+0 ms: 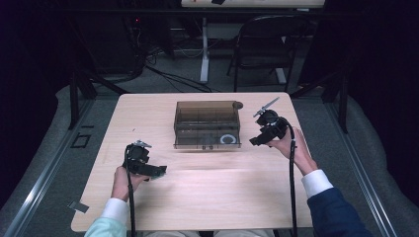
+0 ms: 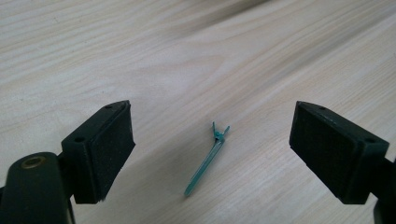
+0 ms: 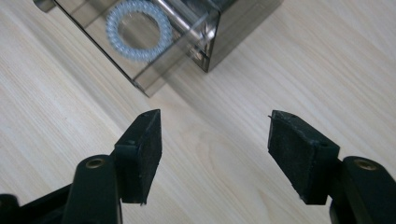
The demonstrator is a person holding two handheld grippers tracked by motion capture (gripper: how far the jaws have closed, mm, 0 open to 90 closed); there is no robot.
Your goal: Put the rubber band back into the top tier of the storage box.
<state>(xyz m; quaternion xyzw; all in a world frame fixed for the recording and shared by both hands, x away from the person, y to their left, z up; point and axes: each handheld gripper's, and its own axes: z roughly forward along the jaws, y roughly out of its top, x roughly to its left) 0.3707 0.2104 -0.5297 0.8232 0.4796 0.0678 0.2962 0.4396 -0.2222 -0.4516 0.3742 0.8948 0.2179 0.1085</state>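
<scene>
The left claw (image 2: 212, 154) hangs wide open over a slim green hair clip (image 2: 207, 160) lying flat on the table (image 2: 140, 56), jaws straddling it, gripping nothing, seemingly lined up for a pinch. The right claw (image 3: 215, 156), equally open and empty, waits beside the smoky plastic organizer (image 1: 207, 124). Its own camera makes out a pale coiled hair tie (image 3: 138, 29) inside; from above, the clip is barely discernible.
</scene>
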